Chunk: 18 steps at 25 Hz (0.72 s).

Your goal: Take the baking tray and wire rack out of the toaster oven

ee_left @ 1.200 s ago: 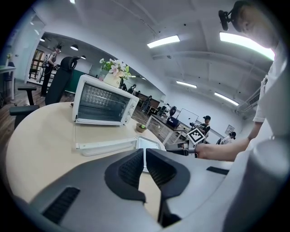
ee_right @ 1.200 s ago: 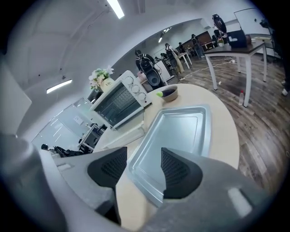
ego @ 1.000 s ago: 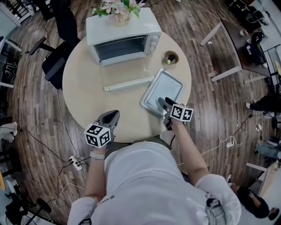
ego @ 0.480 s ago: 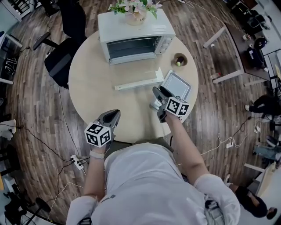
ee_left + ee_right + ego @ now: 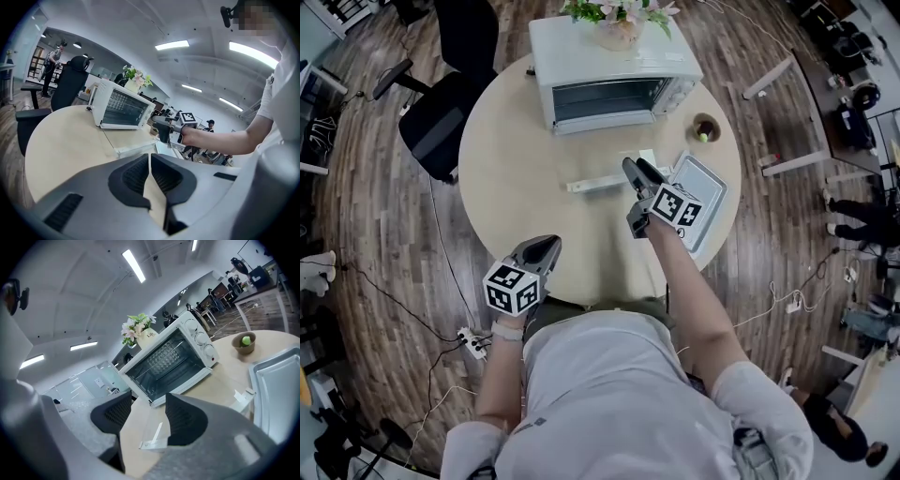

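Holding my right claw (image 5: 634, 171) over the tabletop (image 5: 516, 178) near the frame's centre, I have its jaws wide apart with nothing between them. The baking tray (image 5: 707, 190) lies flat on the tabletop just to the right, outside the toaster oven (image 5: 614, 56) at the top of the frame. The wire rack (image 5: 169, 356) sits inside the oven, seen through its front. My left claw (image 5: 546, 247), lower left at the tabletop's edge, is closed and empty.
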Motion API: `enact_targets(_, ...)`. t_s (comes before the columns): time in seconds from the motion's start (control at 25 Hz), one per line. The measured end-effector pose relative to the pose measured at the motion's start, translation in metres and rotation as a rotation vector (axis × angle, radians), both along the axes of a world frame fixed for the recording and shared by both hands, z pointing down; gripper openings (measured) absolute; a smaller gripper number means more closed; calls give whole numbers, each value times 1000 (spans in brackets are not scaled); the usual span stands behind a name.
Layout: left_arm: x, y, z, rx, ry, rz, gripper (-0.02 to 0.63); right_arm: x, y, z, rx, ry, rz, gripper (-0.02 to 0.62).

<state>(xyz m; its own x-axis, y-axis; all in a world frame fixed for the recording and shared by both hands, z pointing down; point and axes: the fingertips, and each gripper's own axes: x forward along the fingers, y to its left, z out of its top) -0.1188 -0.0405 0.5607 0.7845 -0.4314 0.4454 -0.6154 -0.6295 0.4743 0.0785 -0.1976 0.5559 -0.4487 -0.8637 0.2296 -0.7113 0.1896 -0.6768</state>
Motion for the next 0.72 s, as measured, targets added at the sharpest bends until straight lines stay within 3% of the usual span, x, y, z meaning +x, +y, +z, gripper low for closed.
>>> enact_targets(0.52, -38, -28, 11, -36, -21, -63, 0, -19, -95, 14, 50, -24, 37, 218)
enact_targets(0.72, -39, -34, 13, -49, -23, -86, 0, -15, -125, 15, 58, -78, 62, 218)
